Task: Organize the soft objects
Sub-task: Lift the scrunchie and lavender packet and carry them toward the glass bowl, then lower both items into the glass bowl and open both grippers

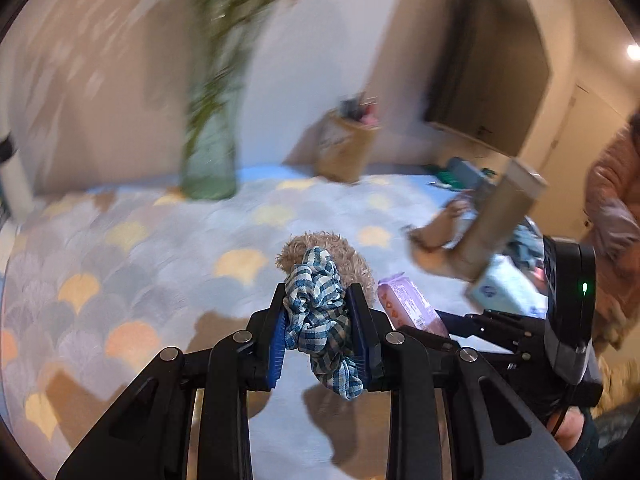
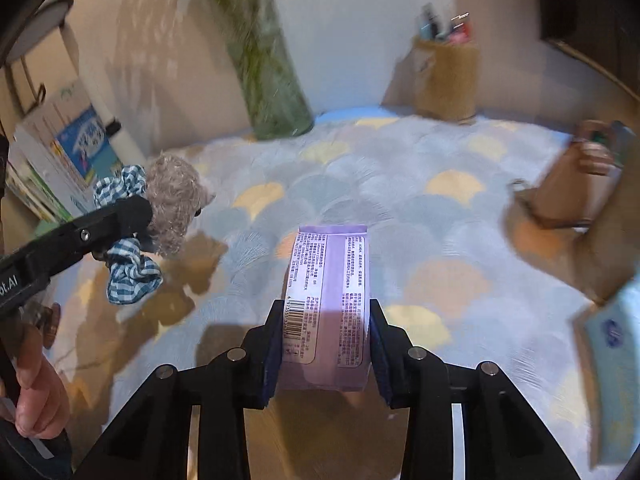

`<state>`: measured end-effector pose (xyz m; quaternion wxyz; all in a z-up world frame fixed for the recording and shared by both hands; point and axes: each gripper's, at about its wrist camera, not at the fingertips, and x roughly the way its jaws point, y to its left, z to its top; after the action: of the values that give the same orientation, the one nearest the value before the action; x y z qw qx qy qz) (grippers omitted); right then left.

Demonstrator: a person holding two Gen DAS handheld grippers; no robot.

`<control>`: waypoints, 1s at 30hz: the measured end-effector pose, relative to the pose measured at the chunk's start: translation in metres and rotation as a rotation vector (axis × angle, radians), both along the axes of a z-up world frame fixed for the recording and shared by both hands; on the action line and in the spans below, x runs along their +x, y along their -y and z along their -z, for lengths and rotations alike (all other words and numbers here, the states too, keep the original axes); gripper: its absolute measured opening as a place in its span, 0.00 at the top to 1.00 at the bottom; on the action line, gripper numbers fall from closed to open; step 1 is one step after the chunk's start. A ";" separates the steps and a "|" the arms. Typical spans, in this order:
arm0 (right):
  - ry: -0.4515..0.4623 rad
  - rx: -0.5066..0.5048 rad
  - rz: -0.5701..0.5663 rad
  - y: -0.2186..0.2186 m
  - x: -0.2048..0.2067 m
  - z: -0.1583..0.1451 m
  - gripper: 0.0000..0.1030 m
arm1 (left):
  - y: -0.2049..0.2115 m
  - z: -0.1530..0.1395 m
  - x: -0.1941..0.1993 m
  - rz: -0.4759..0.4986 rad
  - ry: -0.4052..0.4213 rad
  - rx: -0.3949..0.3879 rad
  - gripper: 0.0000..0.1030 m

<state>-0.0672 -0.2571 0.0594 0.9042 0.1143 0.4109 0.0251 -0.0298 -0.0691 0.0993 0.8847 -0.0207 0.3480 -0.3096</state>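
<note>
- Spread under everything: scalloped cloth [image 2: 360, 184] in blue, grey and yellow, over the table; both grippers raised above it, shadows thrown on the cloth below.
- At the right edge: tan bag [image 2: 576, 200], lying tilted, mouth hard to read through blur; probably the drop place, though not certain. Well right of both grippers, nearer the right one.
- At the back: green vase [image 2: 276, 92] with stems, and a small burlap pot [image 2: 446, 76] of pens; both well clear of the grippers.
- Right gripper [image 2: 324, 344]: jaws narrow, clamped on the purple pack [image 2: 326, 300] by its two long sides; long axis running straight out from the jaws, printed face up. Gripper pointing forward, roughly level.
- Left gripper [image 1: 318, 332]: jaws narrow, pinching the checked scrunchie [image 1: 316, 320]; loose folds hanging below the fingers.
- Plush toy [image 1: 320, 256]: just beyond the left fingertips, touching the scrunchie; from the right wrist view apparently lifted with it, off the cloth. Whether gripped or only caught in the fabric, cannot tell.
- Likely next: swing right toward the bag, right gripper first, being nearer.
</note>
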 end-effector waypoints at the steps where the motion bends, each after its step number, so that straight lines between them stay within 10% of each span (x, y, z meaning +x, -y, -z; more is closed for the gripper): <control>1: 0.012 0.007 0.018 0.007 -0.009 -0.006 0.64 | 0.010 -0.007 -0.006 0.021 0.017 0.000 0.76; 17: 0.188 -0.115 0.457 0.197 -0.172 -0.113 0.63 | 0.242 -0.077 -0.106 0.498 0.157 -0.023 0.76; 30: 0.197 -0.016 0.701 0.345 -0.137 -0.104 0.63 | 0.394 -0.064 -0.093 0.430 0.261 0.056 0.70</control>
<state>-0.2045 -0.6021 0.1630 0.8938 0.2384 0.2580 -0.2788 -0.1223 -0.4634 0.1630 0.8363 0.1186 0.2357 -0.4807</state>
